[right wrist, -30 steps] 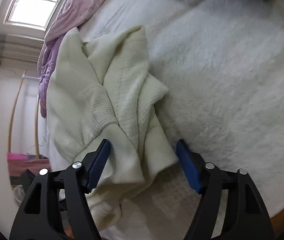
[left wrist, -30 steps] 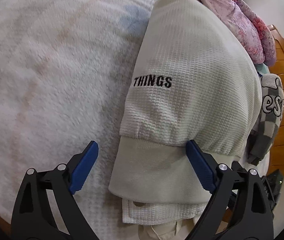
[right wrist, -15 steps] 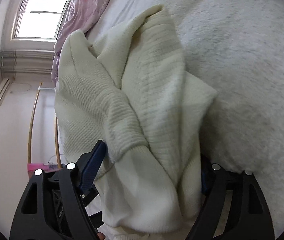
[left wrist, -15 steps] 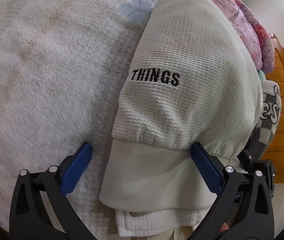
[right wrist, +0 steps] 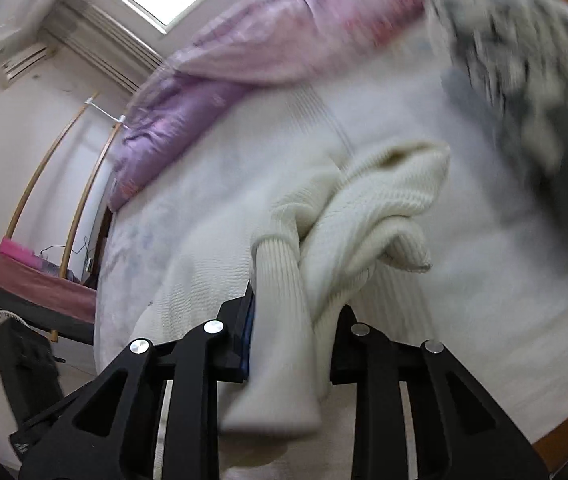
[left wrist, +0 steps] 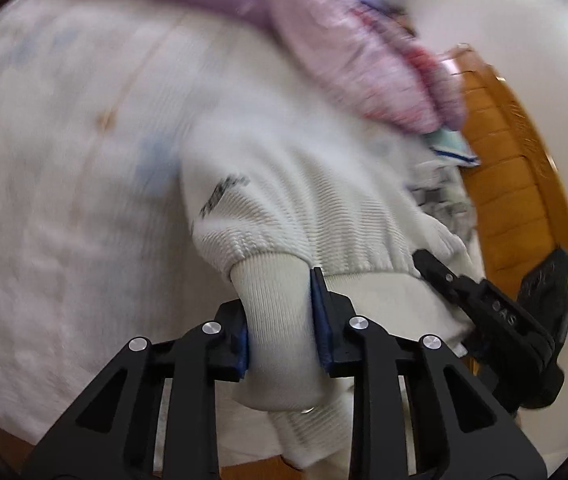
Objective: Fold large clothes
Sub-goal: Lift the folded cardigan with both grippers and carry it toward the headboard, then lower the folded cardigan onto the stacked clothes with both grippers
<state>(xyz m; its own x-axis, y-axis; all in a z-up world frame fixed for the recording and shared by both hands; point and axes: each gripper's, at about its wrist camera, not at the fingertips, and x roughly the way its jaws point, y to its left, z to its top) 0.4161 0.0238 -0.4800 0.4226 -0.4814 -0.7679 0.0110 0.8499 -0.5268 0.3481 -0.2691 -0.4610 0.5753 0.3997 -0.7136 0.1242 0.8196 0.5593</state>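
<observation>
A cream waffle-knit sweater (left wrist: pixel 284 208) with black lettering lies on the white fleece bed cover (left wrist: pixel 63 200). My left gripper (left wrist: pixel 279 320) is shut on its ribbed hem band, the blue pads pressing the bunched cloth from both sides. The other gripper shows at the right of the left wrist view (left wrist: pixel 484 312), at the same hem. In the right wrist view the sweater (right wrist: pixel 372 216) is bunched and my right gripper (right wrist: pixel 288 328) is shut on its ribbed edge, which hangs down between the fingers.
A pink and purple quilt (left wrist: pixel 324 40) lies along the far side of the bed, also seen in the right wrist view (right wrist: pixel 243 72). A grey checked garment (right wrist: pixel 524 80) lies at the right. The wooden headboard (left wrist: pixel 516 168) stands at the right.
Both grippers were open around the sweater's hem; both have closed on it. The cloth is bunched and lifted, and both views are blurred with motion.
</observation>
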